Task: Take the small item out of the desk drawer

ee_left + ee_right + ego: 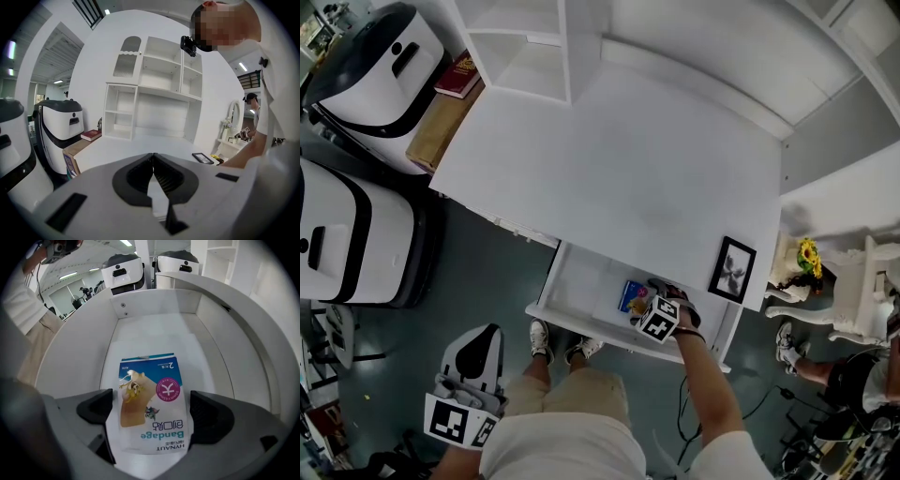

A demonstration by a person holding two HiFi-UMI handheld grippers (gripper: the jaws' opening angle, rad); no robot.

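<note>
Right gripper (152, 414): jaws spread wide and pointing down, one either side of the bandage packet (149, 380), pads not pressing. Left gripper (153, 176): clenched on nothing, off the desk (619, 159).

Packet lies flat on the floor of the open drawer (154, 303).

Judgement: thin and flat. Sink the tips to the drawer floor, close gently on the long edges, expect buckling, lift straight up.

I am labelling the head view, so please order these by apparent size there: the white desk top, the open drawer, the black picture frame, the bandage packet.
1. desk top, by far the largest
2. open drawer
3. picture frame
4. bandage packet, smallest, though only partly visible
</note>
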